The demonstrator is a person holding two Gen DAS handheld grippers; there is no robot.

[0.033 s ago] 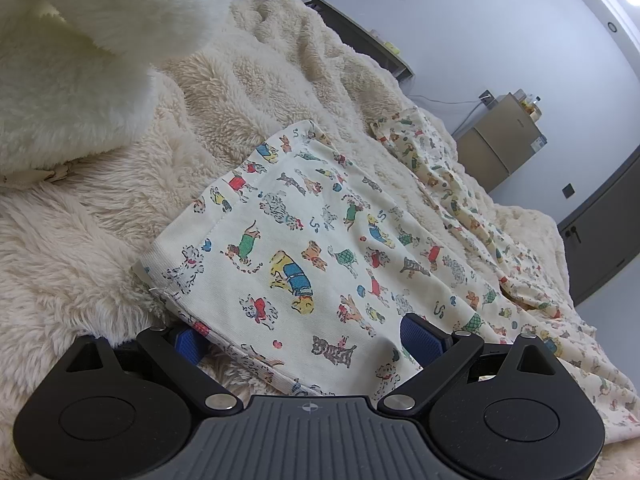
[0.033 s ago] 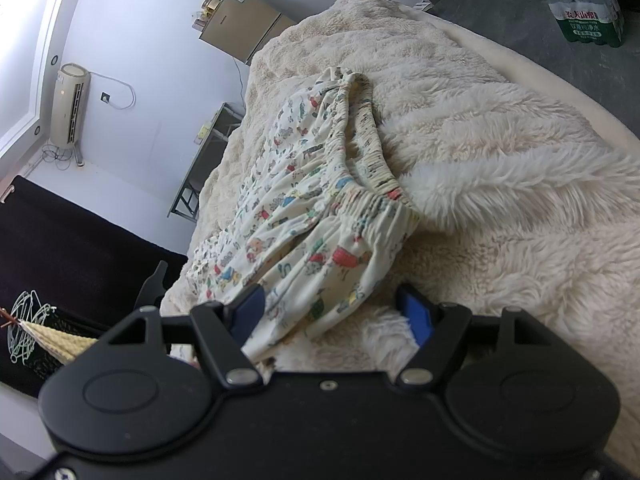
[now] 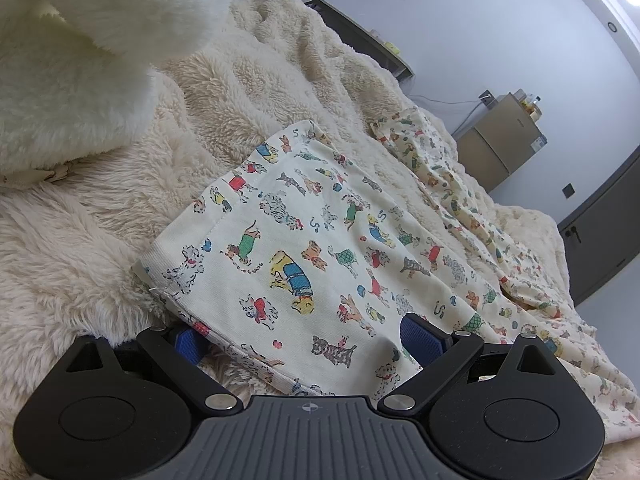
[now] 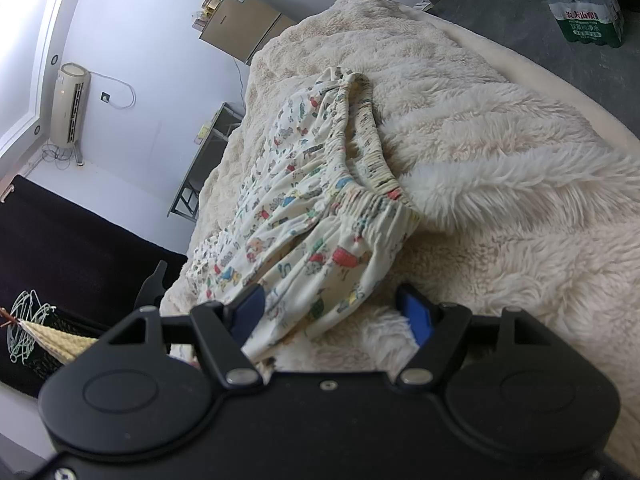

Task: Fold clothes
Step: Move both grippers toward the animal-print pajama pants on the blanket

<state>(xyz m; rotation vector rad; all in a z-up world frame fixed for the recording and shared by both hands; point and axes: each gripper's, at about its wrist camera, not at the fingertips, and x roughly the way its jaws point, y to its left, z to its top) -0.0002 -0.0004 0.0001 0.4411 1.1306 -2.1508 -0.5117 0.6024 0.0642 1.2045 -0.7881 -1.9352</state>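
Observation:
Cream children's trousers printed with small coloured dogs (image 3: 320, 248) lie flat on a fluffy cream blanket (image 3: 80, 240). In the left wrist view a leg cuff end lies between the blue pads of my open left gripper (image 3: 308, 334), resting over them. In the right wrist view the gathered elastic waistband (image 4: 372, 196) lies ahead, and the waist-end cloth (image 4: 320, 280) sits between the spread blue pads of my open right gripper (image 4: 334, 310). Neither gripper is closed on the cloth.
A white plush pillow (image 3: 80, 40) bulges at the upper left of the left view. A small brown fridge (image 4: 240, 20), a metal desk (image 4: 208, 148), a standing air conditioner (image 4: 70, 104) and a pack of water bottles (image 4: 588, 8) stand around the bed. A black chair (image 4: 60, 248) is at the left.

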